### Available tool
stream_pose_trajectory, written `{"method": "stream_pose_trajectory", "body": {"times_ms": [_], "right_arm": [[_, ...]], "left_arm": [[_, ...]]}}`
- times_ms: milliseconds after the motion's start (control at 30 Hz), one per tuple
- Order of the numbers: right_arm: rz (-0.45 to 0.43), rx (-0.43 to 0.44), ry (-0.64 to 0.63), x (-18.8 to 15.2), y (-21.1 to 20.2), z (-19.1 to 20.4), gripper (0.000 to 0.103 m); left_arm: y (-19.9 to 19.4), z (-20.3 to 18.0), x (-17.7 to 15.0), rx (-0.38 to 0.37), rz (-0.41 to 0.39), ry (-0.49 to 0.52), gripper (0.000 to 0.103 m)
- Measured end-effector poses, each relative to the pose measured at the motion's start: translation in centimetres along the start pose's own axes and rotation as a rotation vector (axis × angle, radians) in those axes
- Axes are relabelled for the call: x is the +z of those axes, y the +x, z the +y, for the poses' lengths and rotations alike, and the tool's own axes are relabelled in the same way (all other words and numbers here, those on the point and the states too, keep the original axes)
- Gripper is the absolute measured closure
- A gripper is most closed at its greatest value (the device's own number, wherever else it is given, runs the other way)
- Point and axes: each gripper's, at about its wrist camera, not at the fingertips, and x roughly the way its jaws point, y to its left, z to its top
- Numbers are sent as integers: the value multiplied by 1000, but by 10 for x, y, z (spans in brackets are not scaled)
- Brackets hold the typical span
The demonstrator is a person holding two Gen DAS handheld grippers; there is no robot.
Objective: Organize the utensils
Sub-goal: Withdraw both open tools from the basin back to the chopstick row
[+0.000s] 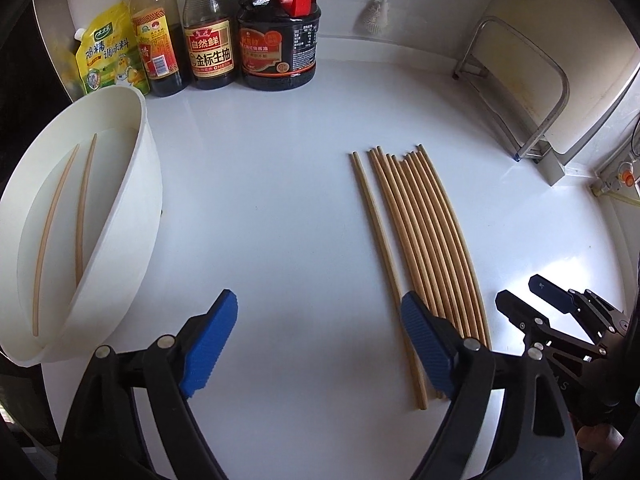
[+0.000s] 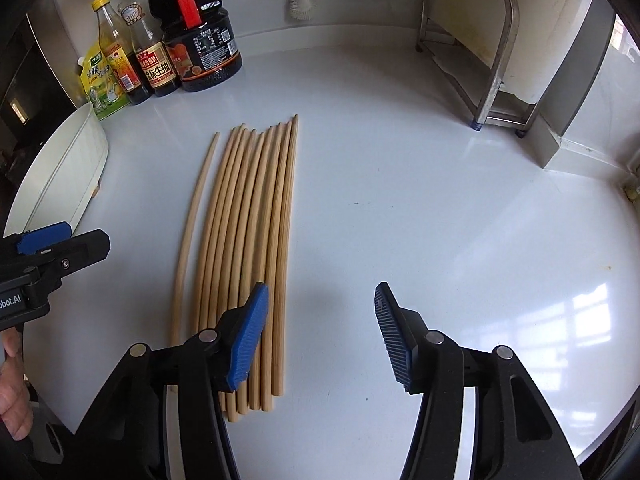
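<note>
We're mid-transfer: two chopsticks (image 1: 60, 224) already lie in the white tub (image 1: 132, 208) on the left, the rest are on the white counter (image 1: 260, 200). Both grippers are empty, so we read this as the approach for the next pick.

Left gripper (image 1: 320, 344): jaws spread wide, nothing between the pads. Its right finger sits over the near end of the bundle of chopsticks (image 1: 424, 240); whether it touches them we can't tell from this angle. Right gripper (image 2: 320, 340): jaws apart, holding nothing, bare counter between them; its left finger overlaps the near right side of the bundle.

Layout: the bundle is a flat row, sticks side by side and touching, long axis running away from us toward the sauce bottles (image 1: 248, 40) at the back wall. One single chopstick (image 1: 376, 232) lies just left of the row, parallel, with a small gap. The apparent bow is probably lens distortion. Far ends look slightly narrower, so tips likely point at the back wall, though that's a weak read.

Next move, our call: take the lone stick first since it's free on both sides. Jaws should straddle it across its width, come down low against the counter, then close. A grab into the packed row risks picking up neighbours.
</note>
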Motion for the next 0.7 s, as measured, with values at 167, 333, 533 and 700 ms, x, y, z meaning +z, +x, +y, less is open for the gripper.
{"method": "stream_pose_trajectory", "body": {"times_ms": [167,333,533,700], "right_arm": [[-3,9,5,4,13,-3,50],[-3,-20,-25,5,20,3,50],[-12,-27,-41,6,23,4,50],[-11,-48,-61,9,26,7,50]], "left_arm": [[10,0,-2,13,-13,-23,15],[20,0,-4,29,-3,-44,15],[25,-1,-4,59,-4,-45,15],[27,-1,-3,56,1,-67,13]]}}
